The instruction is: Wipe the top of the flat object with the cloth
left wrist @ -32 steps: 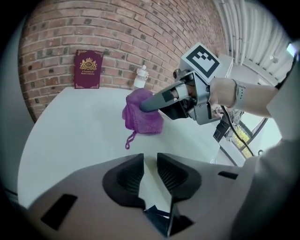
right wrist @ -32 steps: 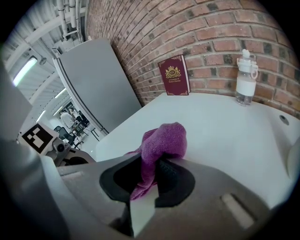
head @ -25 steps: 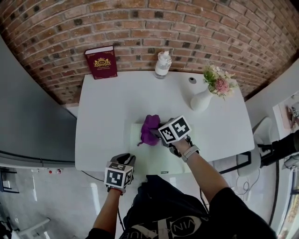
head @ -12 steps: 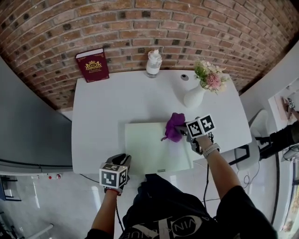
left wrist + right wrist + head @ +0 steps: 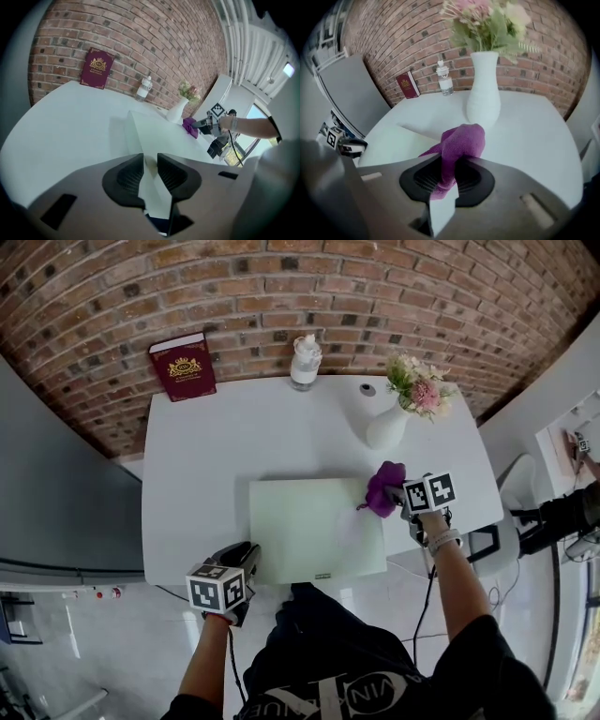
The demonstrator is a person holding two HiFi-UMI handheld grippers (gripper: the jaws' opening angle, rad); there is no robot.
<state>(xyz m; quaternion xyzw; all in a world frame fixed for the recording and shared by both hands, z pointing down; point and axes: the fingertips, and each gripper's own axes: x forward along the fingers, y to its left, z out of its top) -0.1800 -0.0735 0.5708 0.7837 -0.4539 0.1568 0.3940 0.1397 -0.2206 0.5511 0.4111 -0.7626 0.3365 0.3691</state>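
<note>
Cloth (image 5: 384,487), purple and bunched, is clamped in my right claw (image 5: 398,495). Both pads are closed on its lower folds and the rest bulges out ahead of the tips. It sits at the far right corner of the pale green board (image 5: 309,531), partly over that edge and onto the white counter (image 5: 206,465) beyond. Just behind it stands the white vase (image 5: 386,427) with its pink and cream flowers. The vase is near the cloth, but I cannot tell whether they touch.

The board lies flat on the counter, with its near edge along the counter's front edge.

My left claw (image 5: 242,559) sits at the board's near left corner, by the front of the counter. Its jaws stand a little apart with a narrow gap between them. The pale corner of the board shows through that gap, and the pads are clamping nothing.

At the back of the counter a dark red book (image 5: 182,367) leans upright against the brick wall (image 5: 375,296). A clear bottle (image 5: 304,362) with a white top stands to the right of the book, well apart from it.
</note>
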